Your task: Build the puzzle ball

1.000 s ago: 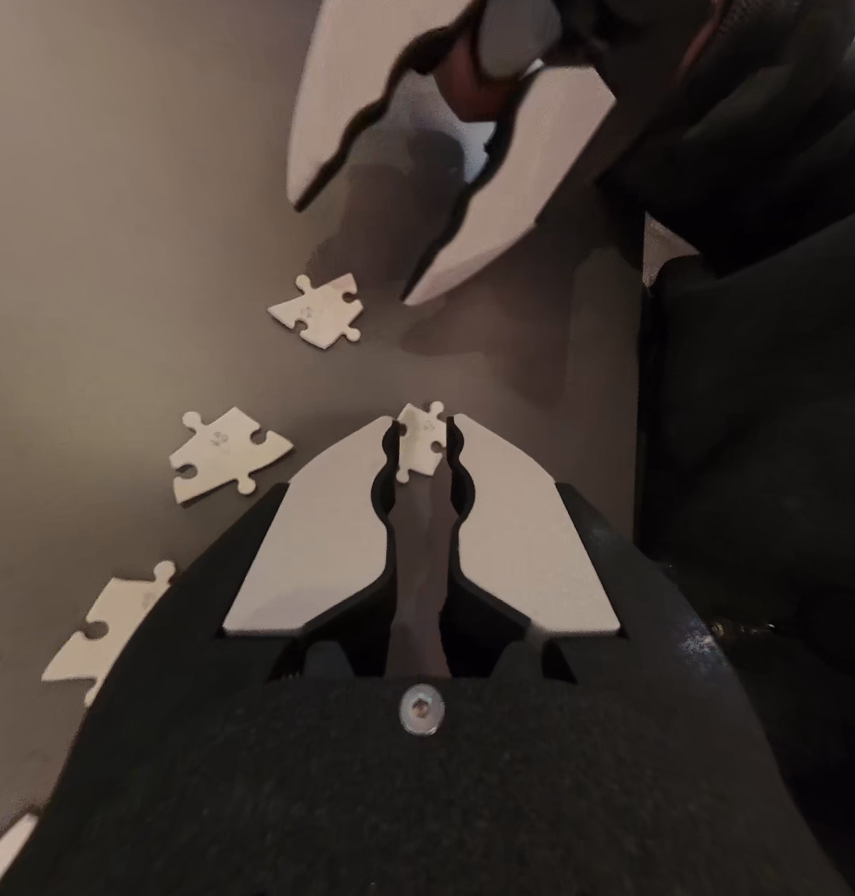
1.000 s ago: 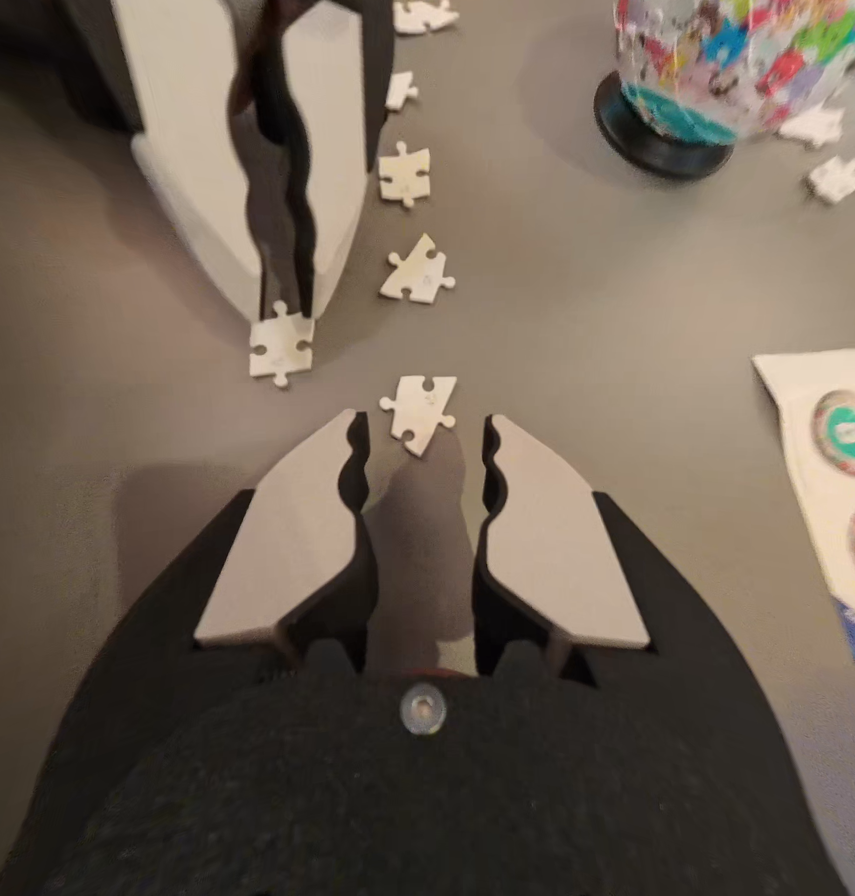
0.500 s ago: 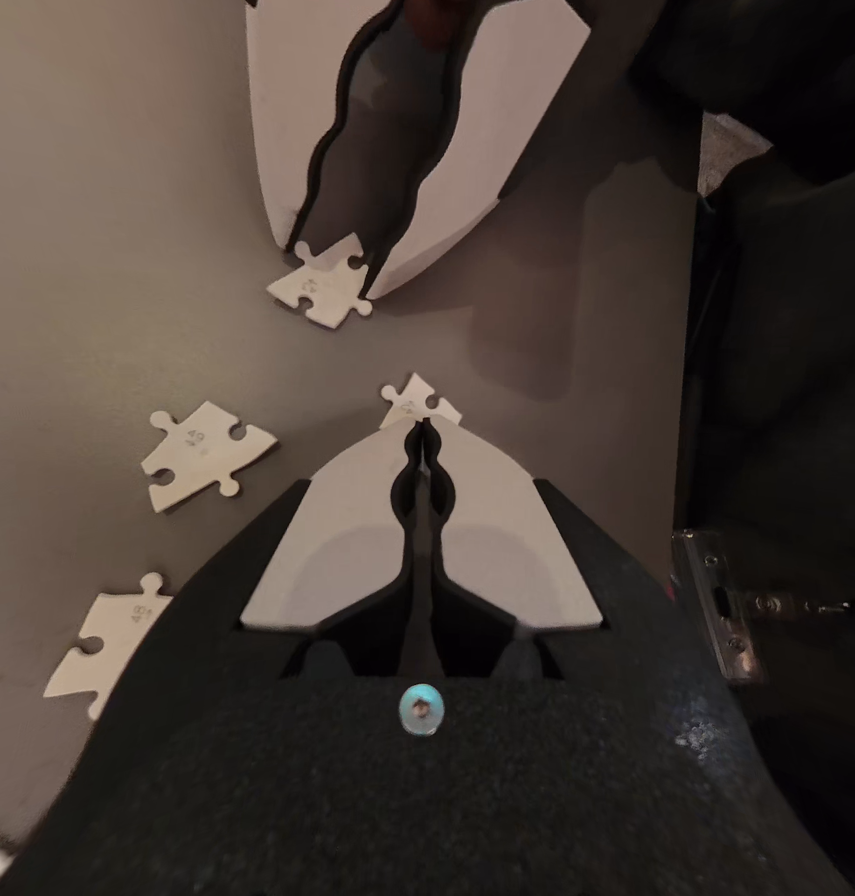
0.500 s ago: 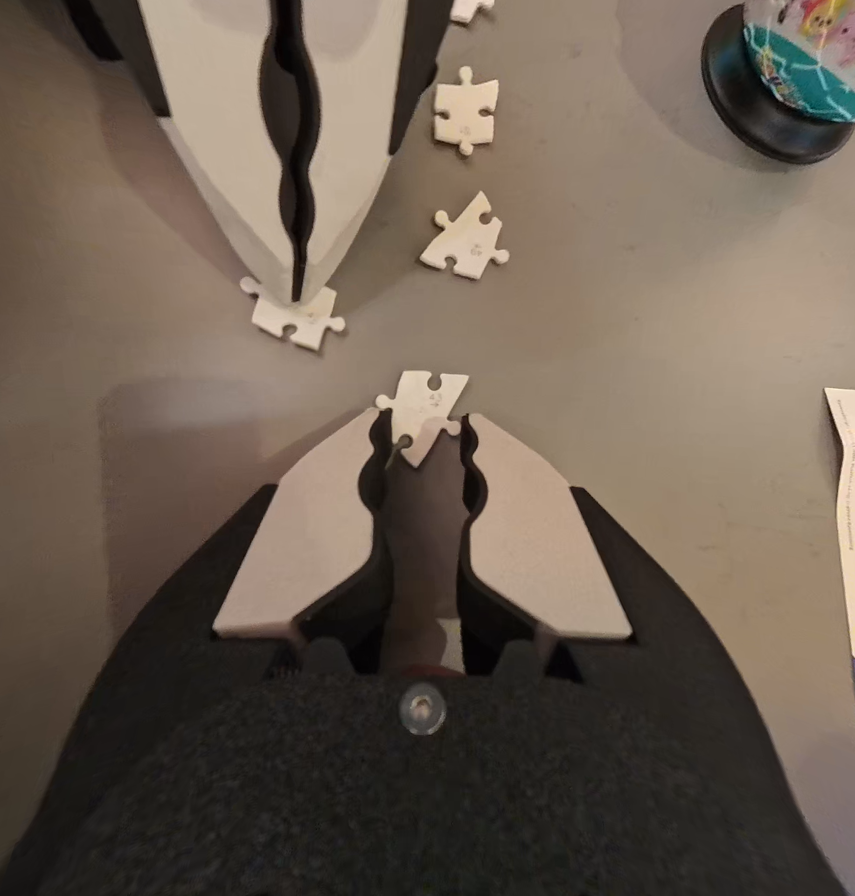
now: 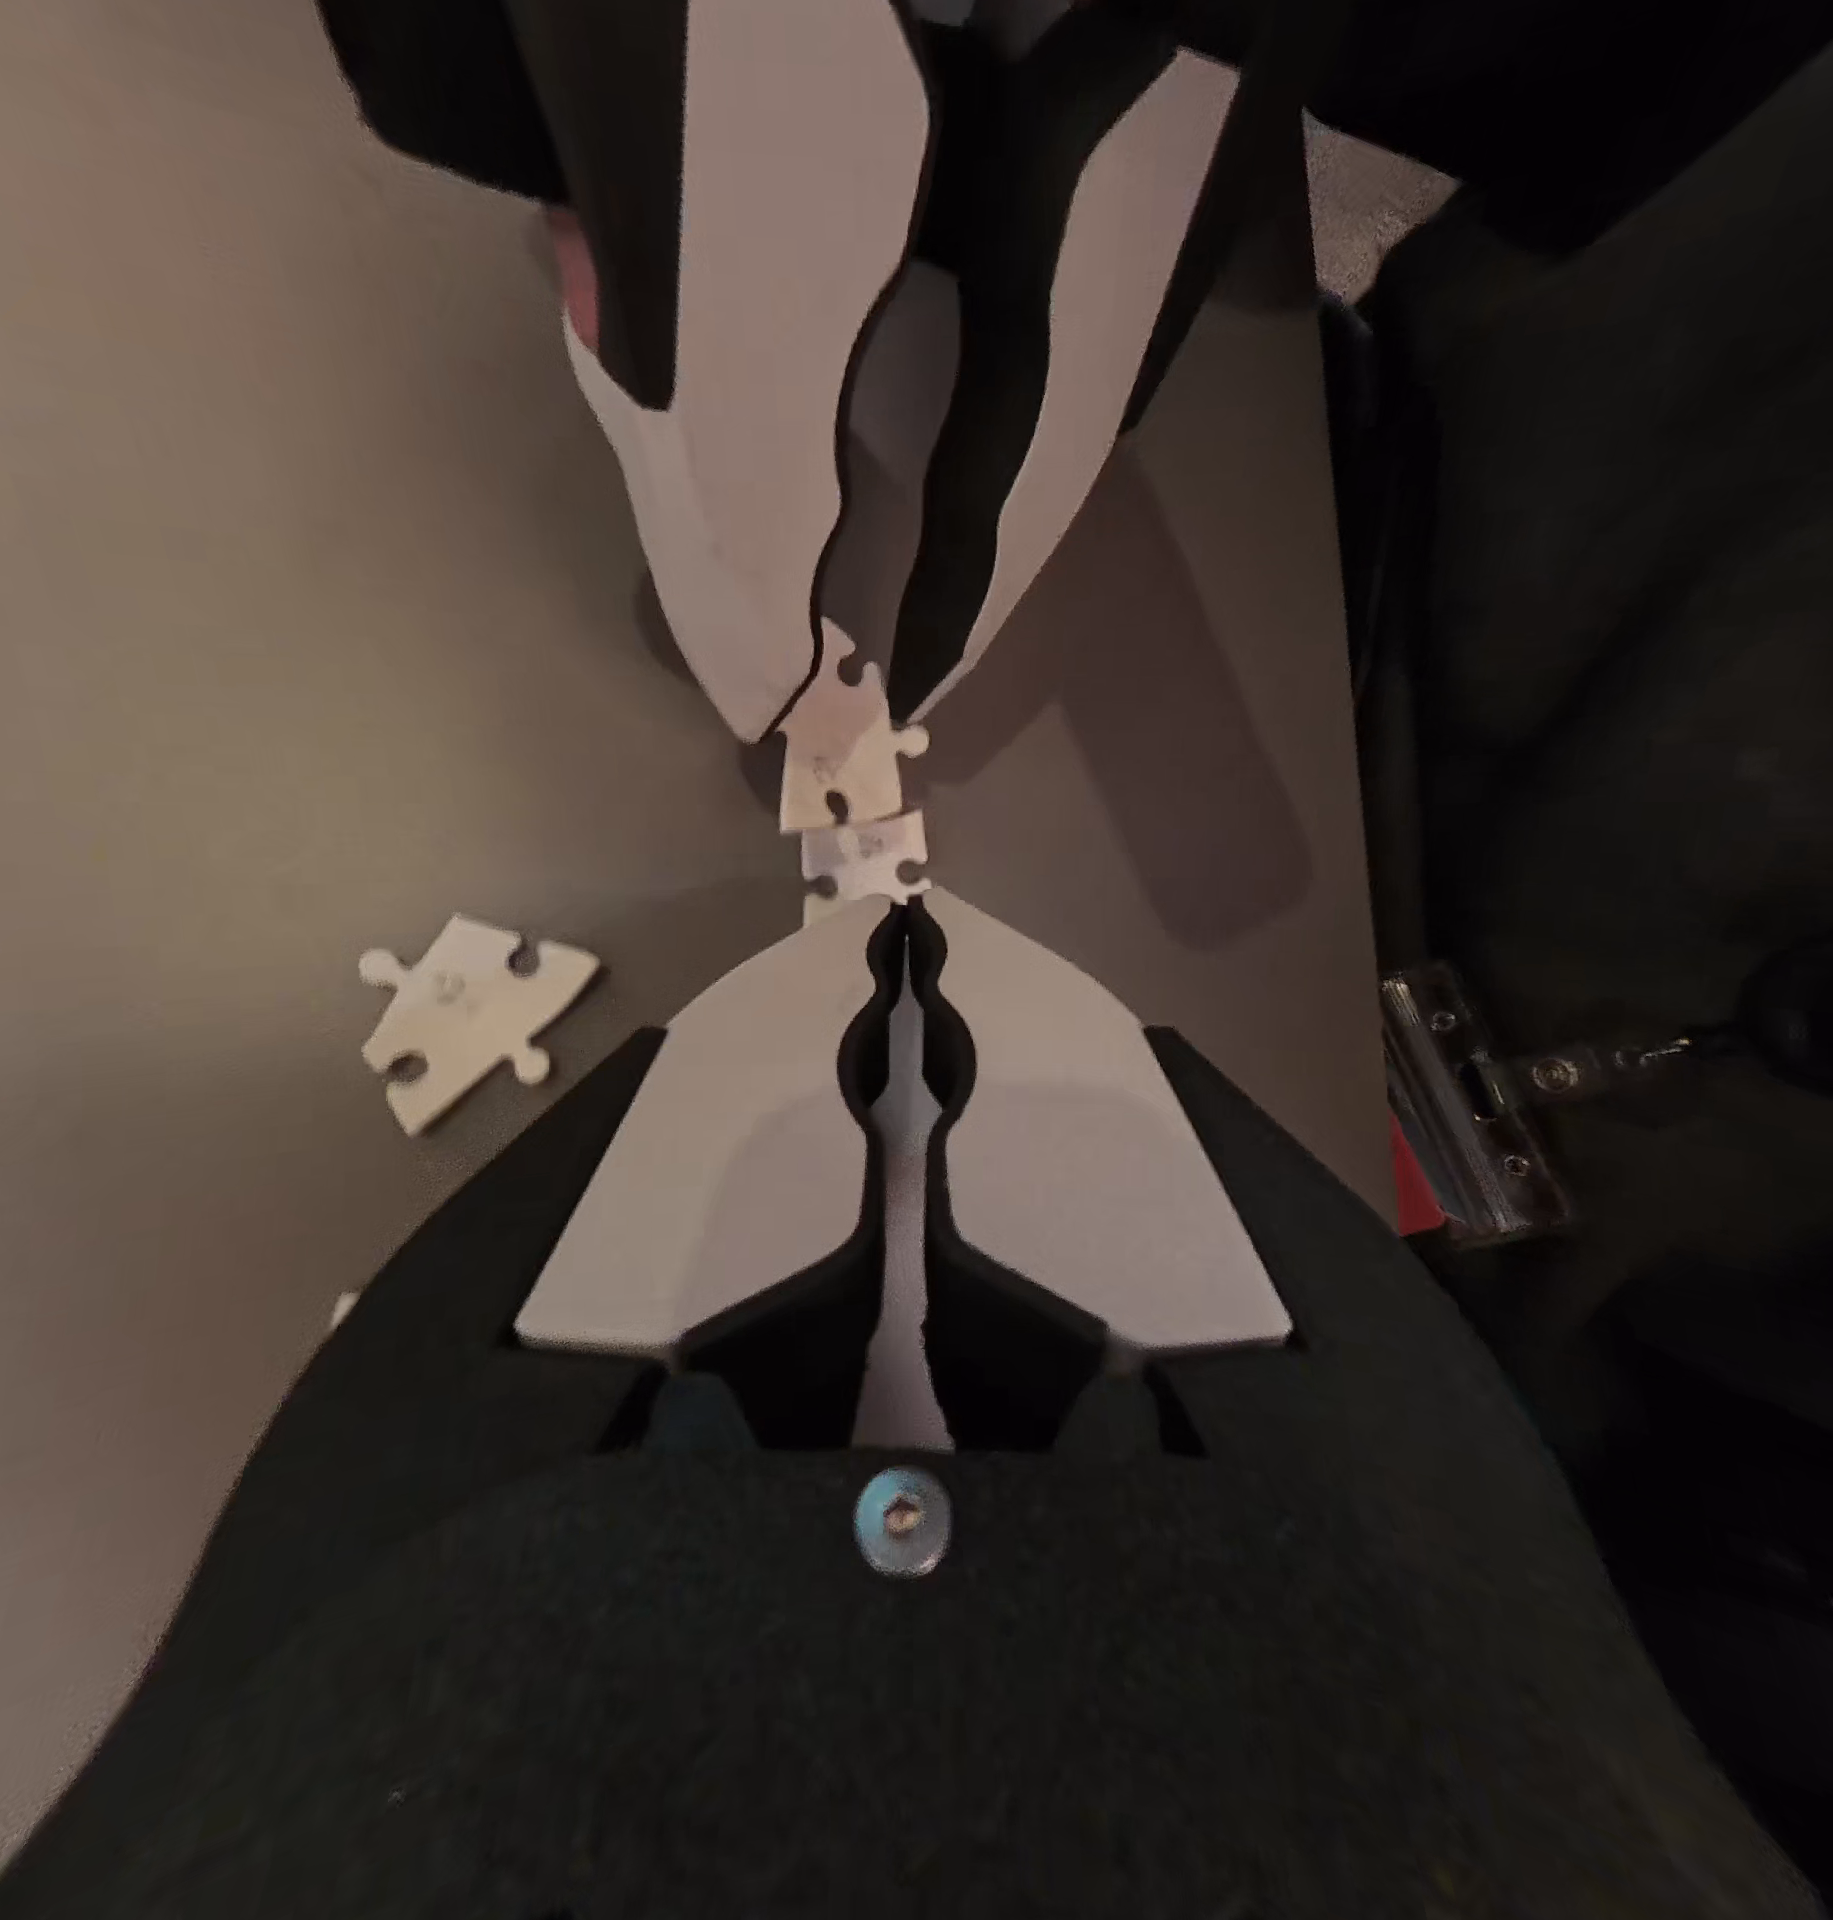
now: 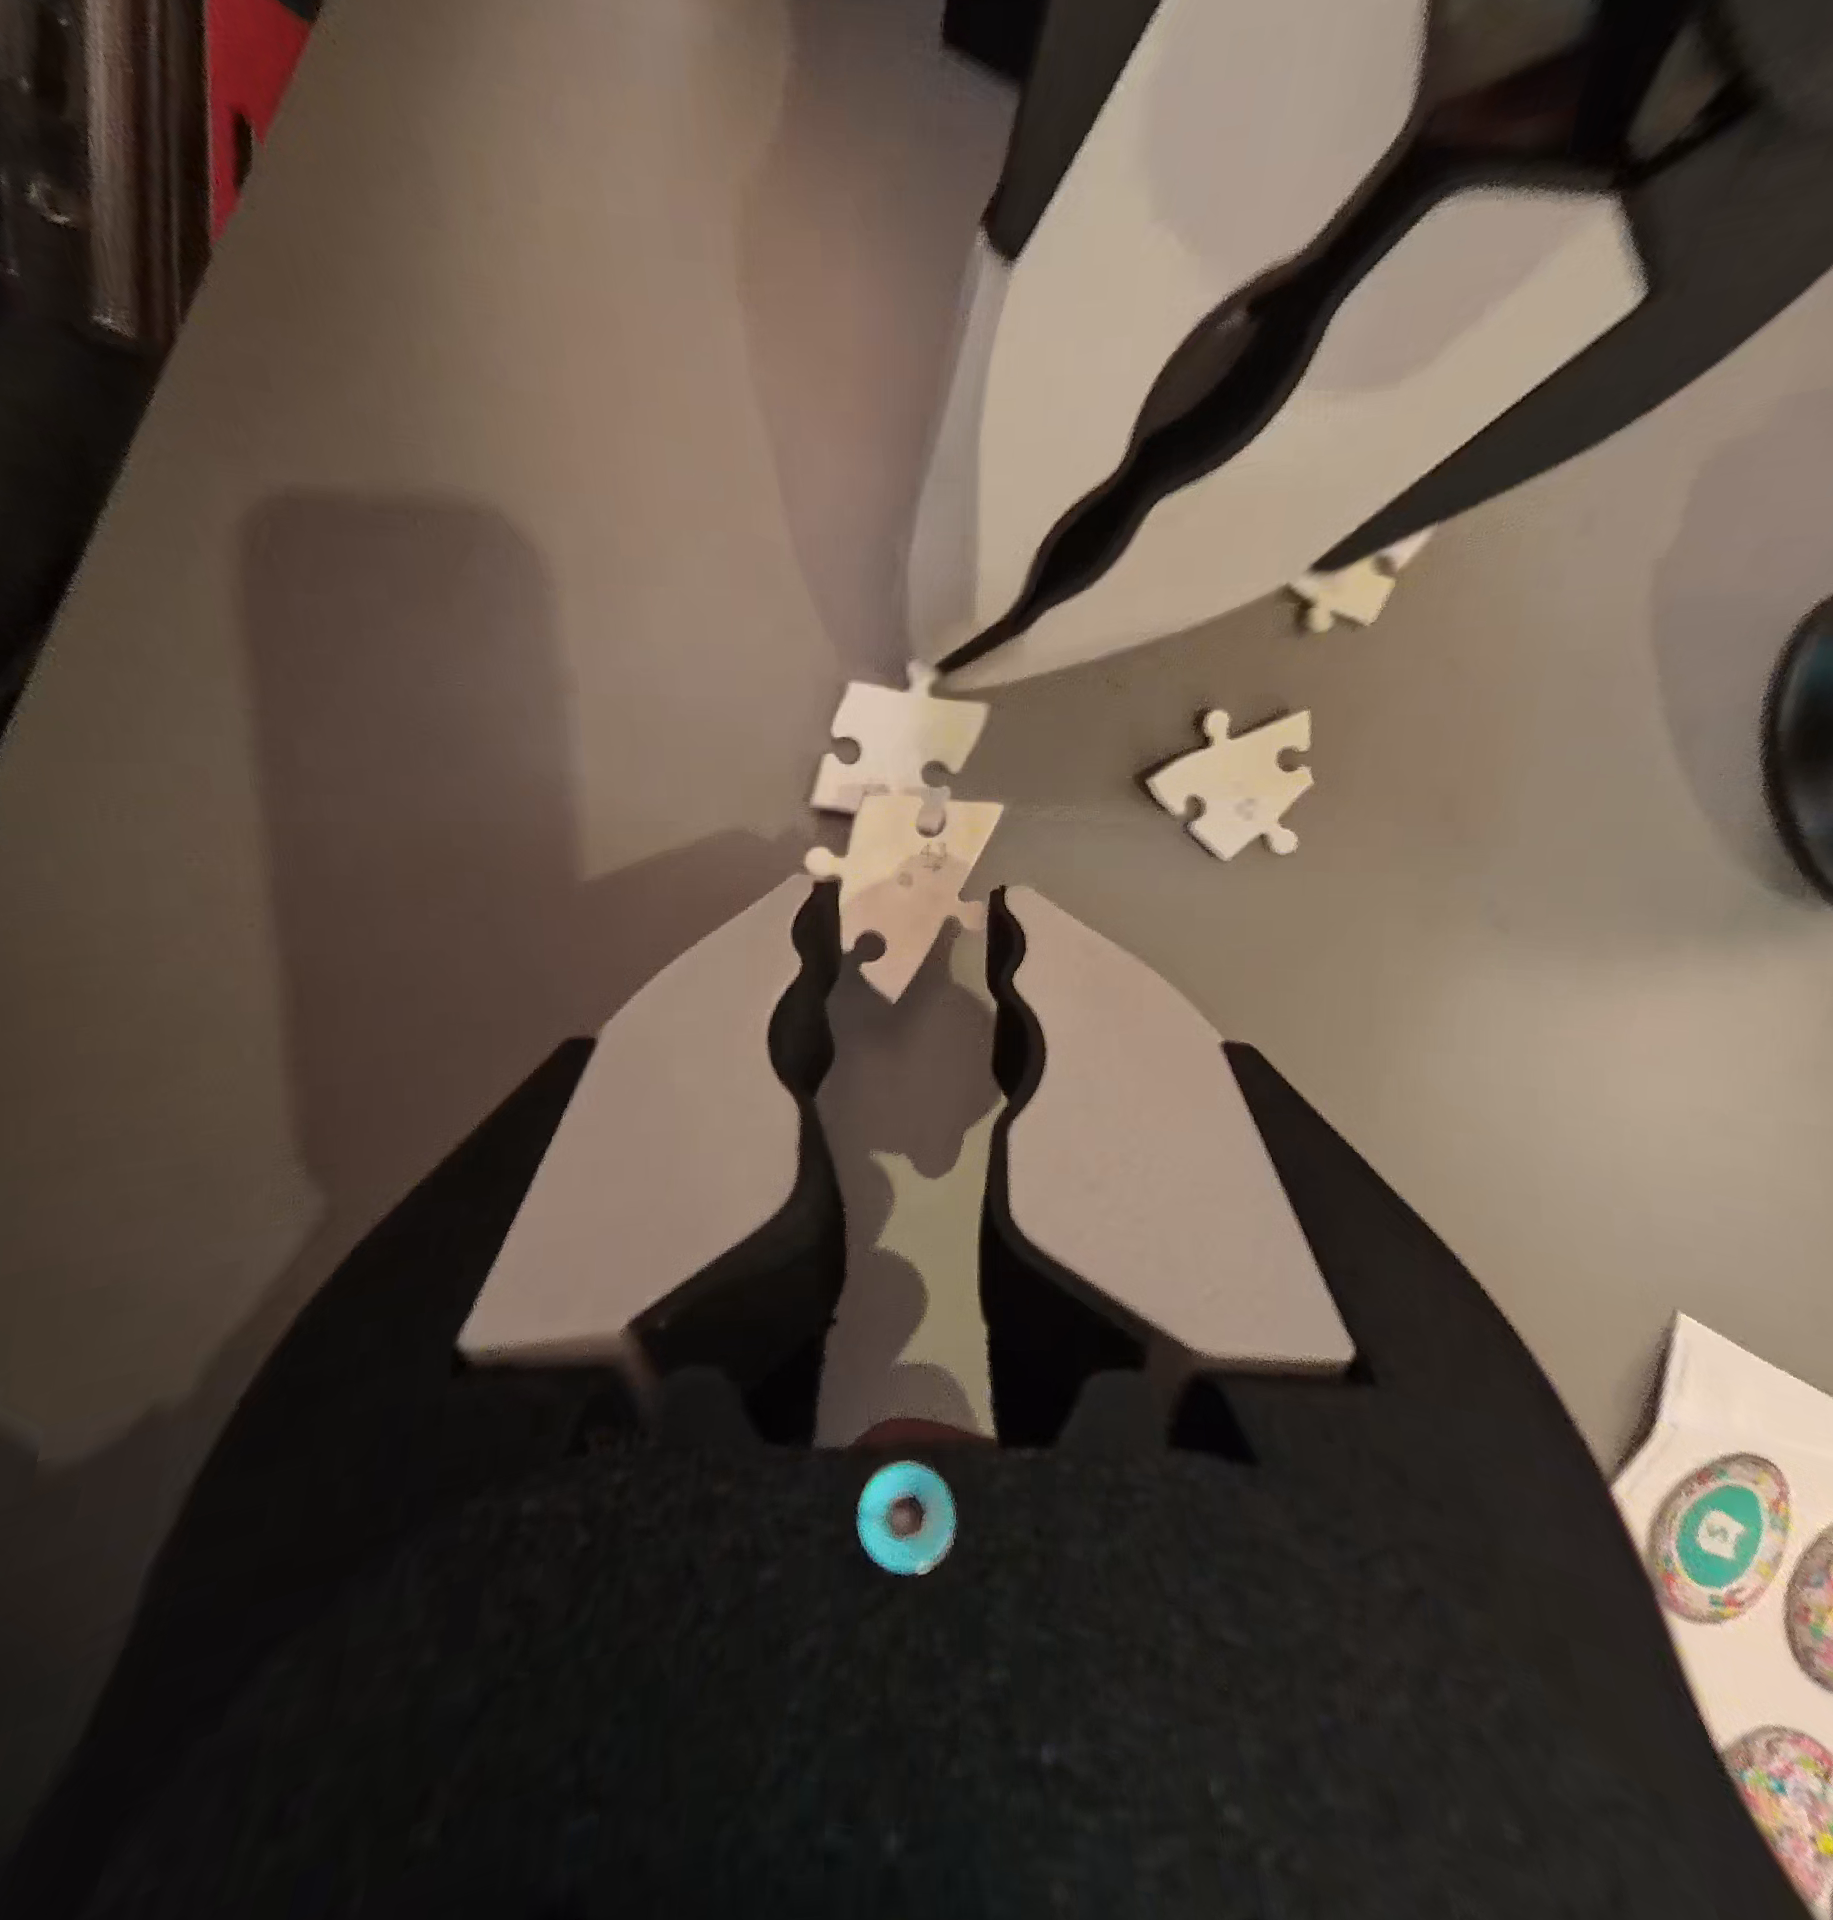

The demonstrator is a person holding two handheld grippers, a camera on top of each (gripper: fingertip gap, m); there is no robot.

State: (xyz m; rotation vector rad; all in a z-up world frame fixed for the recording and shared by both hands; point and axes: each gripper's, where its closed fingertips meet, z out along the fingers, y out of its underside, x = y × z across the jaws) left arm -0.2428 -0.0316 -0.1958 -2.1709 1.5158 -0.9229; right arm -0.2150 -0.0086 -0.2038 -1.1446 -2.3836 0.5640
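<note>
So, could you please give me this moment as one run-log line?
left gripper: shut on square piece | right gripper: shut on wedge piece | pieces: meeting above table

Left gripper point(image 5: 904, 920): white fingers closed to a thin slit, tips pinching the near edge of a white puzzle piece point(image 5: 862, 862). Right gripper point(image 5: 850, 707): enters from straight ahead, pointing back toward the left one, its tips gripping a second white puzzle piece point(image 5: 844, 753). The two held pieces meet edge to edge between the opposing tips; whether they interlock is unclear. Loose puzzle piece point(image 5: 470, 1013): flat on the grey table point(image 5: 216, 623), left of the left gripper's fingers. Metal hinge point(image 5: 1473, 1101): right of the fingers, at the table edge.
</note>
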